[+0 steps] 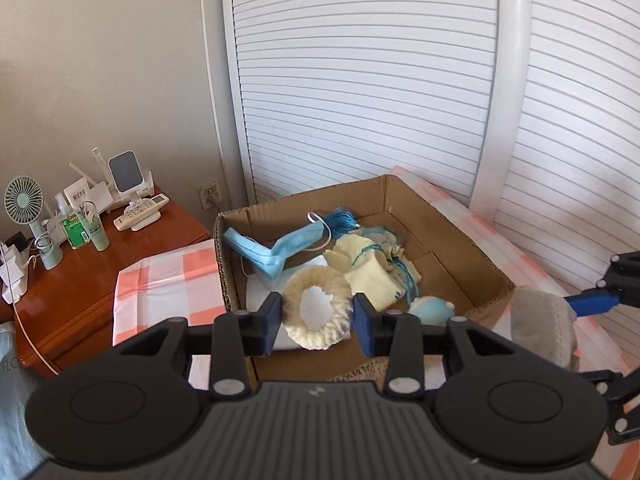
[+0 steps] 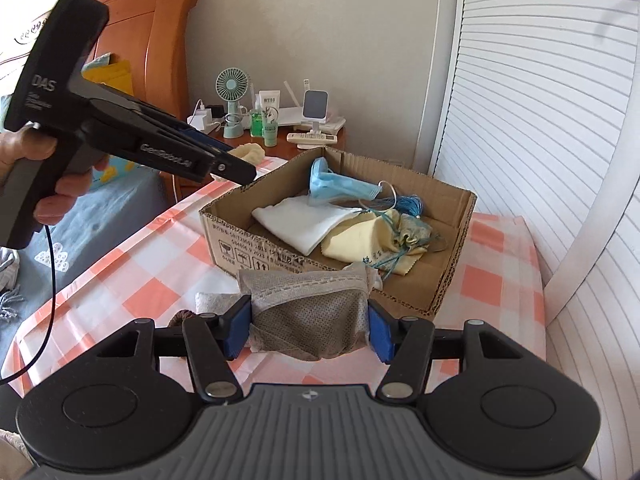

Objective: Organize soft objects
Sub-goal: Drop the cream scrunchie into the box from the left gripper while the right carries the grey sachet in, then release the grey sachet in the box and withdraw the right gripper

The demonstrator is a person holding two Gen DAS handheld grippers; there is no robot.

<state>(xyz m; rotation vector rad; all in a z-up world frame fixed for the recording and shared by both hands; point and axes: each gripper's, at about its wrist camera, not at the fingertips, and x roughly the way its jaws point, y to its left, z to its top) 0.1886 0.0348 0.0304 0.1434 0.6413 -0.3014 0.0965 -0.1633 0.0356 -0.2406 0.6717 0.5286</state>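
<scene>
My left gripper (image 1: 316,316) hangs over the open cardboard box (image 1: 400,186) with a fluffy cream ring (image 1: 316,312) between its pads, touching both. From the right wrist view that ring (image 2: 250,153) shows at the tips of the left gripper (image 2: 240,170), high above the table. My right gripper (image 2: 310,328) is shut on a folded grey mesh cloth (image 2: 316,320), just in front of the box (image 2: 256,246). Inside lie a blue face mask (image 2: 340,190), a white cloth (image 2: 304,222), a yellow cloth (image 2: 364,240), a blue tassel (image 1: 342,220) and a small light-blue plush (image 1: 432,308).
The box stands on a table with an orange-and-white checked cover (image 2: 132,264). A brown item (image 2: 184,316) and a white one (image 2: 212,300) lie below my right gripper. A wooden nightstand (image 1: 100,276) holds a fan, bottles and a remote. White louvred doors (image 1: 360,80) stand behind.
</scene>
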